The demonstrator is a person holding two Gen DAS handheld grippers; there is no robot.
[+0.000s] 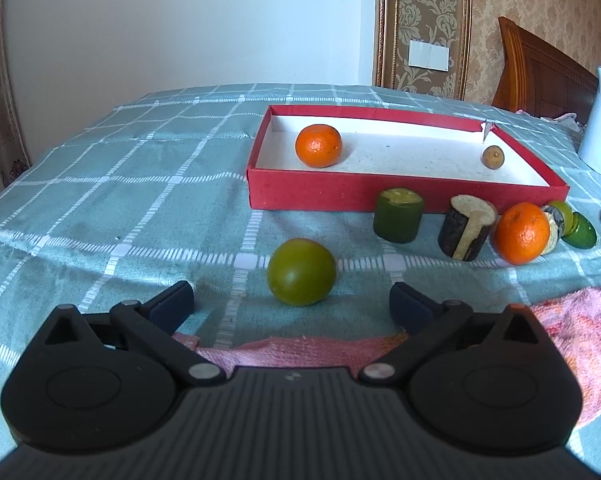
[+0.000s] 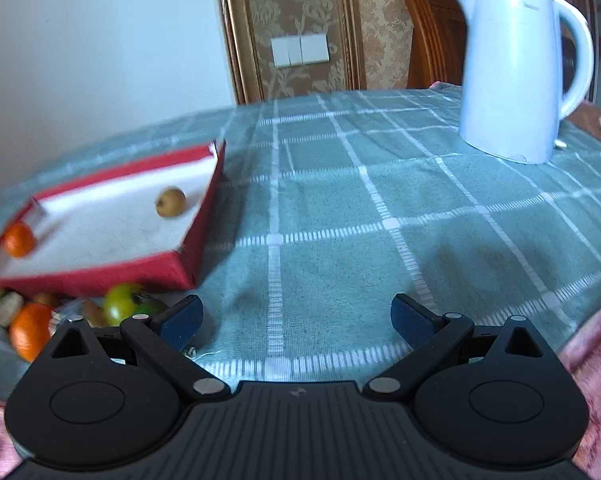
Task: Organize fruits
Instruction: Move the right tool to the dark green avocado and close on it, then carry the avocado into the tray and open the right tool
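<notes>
A: What takes up the most room?

B: The grey-green cloth with a white grid [image 1: 140, 184], spread over the whole surface. On it, towards the far right, stands a tall white plastic kettle with a curved handle [image 2: 512, 68]. Next in size is the shallow red cardboard box with a white inside [image 1: 380, 196], lying flat.

A: And the pink stuff near the camera?

B: A pink towel [image 1: 572, 320], rumpled along the near edge, partly under the left gripper [image 1: 291, 304].

A: How does that gripper stand?

B: Its jaws are spread wide and hold nothing. A round green fruit [image 1: 301, 271] sits on the cloth just ahead of the gap, touching neither pad. The right gripper [image 2: 296, 320] is likewise wide apart and empty, over bare cloth to the right of the box.

A: Where are the rest of the fruits?

B: Inside the box, an orange mandarin [image 1: 318, 146] lies near the left end and a small round brown fruit [image 1: 493, 157] near the right corner. Outside, just before the box's near wall, stand a green cylinder-shaped piece with a pale cut top [image 1: 398, 216] and a dark cylinder with a pale cut face [image 1: 466, 232], tilted. A second orange mandarin [image 1: 521, 233] rests beside the dark one, with smaller green pieces [image 1: 579, 230] crowded behind it at the right.
</notes>
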